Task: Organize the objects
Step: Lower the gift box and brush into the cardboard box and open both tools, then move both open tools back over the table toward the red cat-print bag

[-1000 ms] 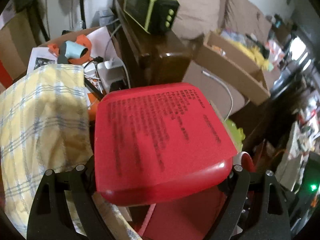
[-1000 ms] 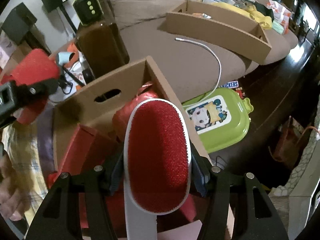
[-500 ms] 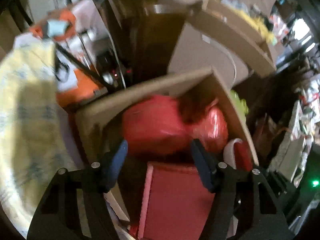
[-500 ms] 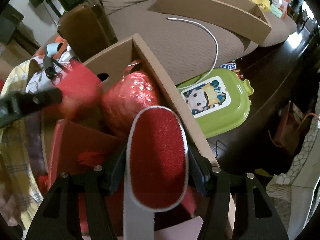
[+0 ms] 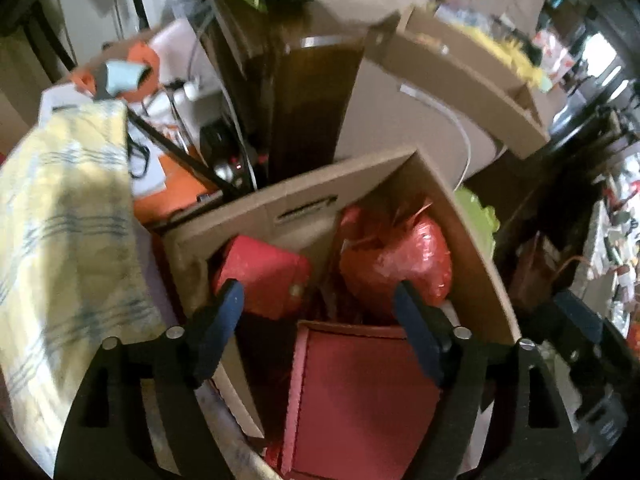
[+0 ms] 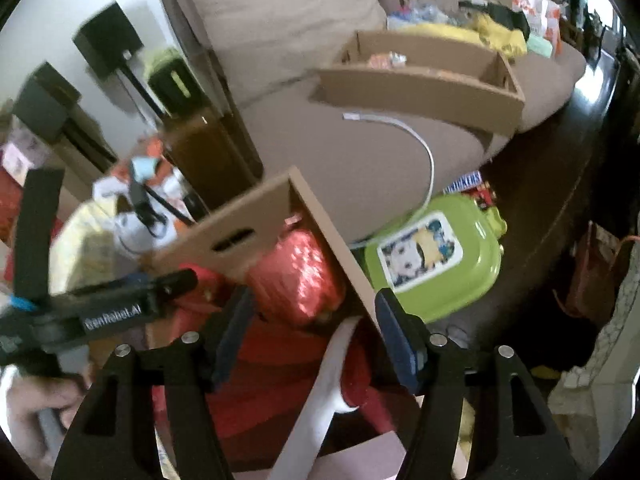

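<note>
Behind everything sat a brown couch (image 6: 304,40) carrying a long cardboard tray (image 6: 420,84). Ahead of both tongs stood the cardboard box (image 5: 472,248). The left gripper (image 5: 318,308), its jaws just widened, hung released above a red container (image 5: 260,276). The right gripper (image 6: 312,320), slightly opening, stood empty over the lint brush (image 6: 332,364), which lay in the box.

beige sofa (image 6: 320,40) | green lidded tub (image 6: 436,260) on floor | white cable (image 6: 420,148) on seat
</note>
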